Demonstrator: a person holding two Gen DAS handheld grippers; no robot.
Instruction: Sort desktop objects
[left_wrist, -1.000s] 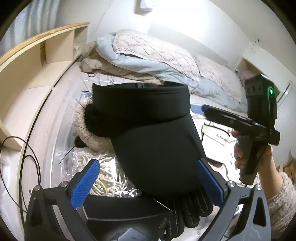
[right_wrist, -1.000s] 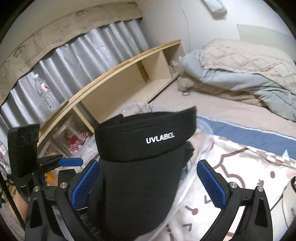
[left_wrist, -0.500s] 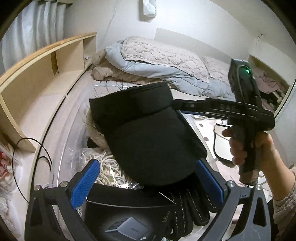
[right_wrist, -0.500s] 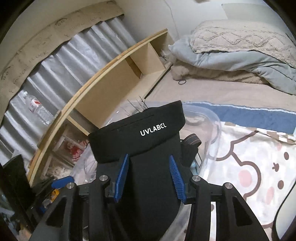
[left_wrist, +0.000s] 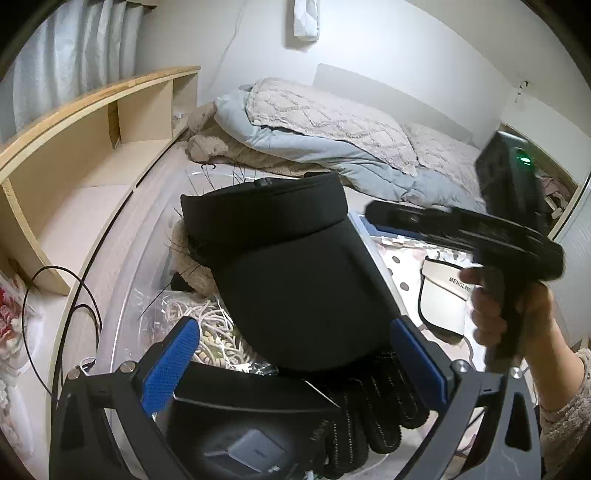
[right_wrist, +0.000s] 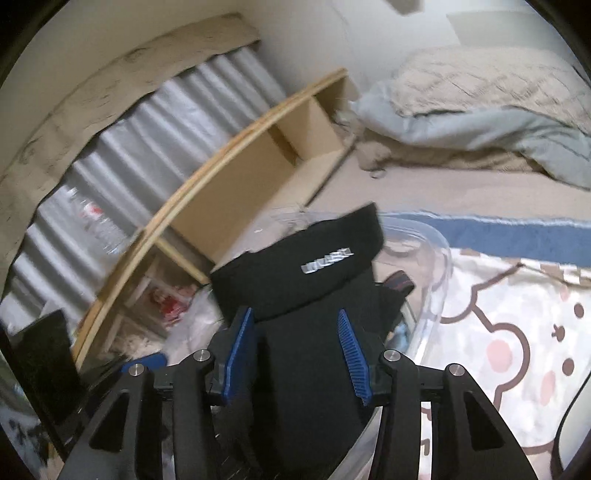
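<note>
The black visor (left_wrist: 295, 269) looks light, with a soft band and a stiff brim that is best pinched at its edge. The right gripper (right_wrist: 295, 350) is partly closed around that brim, contact unclear, while the left gripper (left_wrist: 295, 363) is spread wide.

Left wrist view: bright, even indoor light, sharp through the middle, with the right gripper (left_wrist: 373, 214) smeared by motion blur at the right. Right wrist view: dimmer, blurred throughout, lettering on the black visor (right_wrist: 314, 266) unreadable. Both: strong fisheye bending at the edges, dark corner vignette, wooden shelf (left_wrist: 99, 122) curved.
</note>
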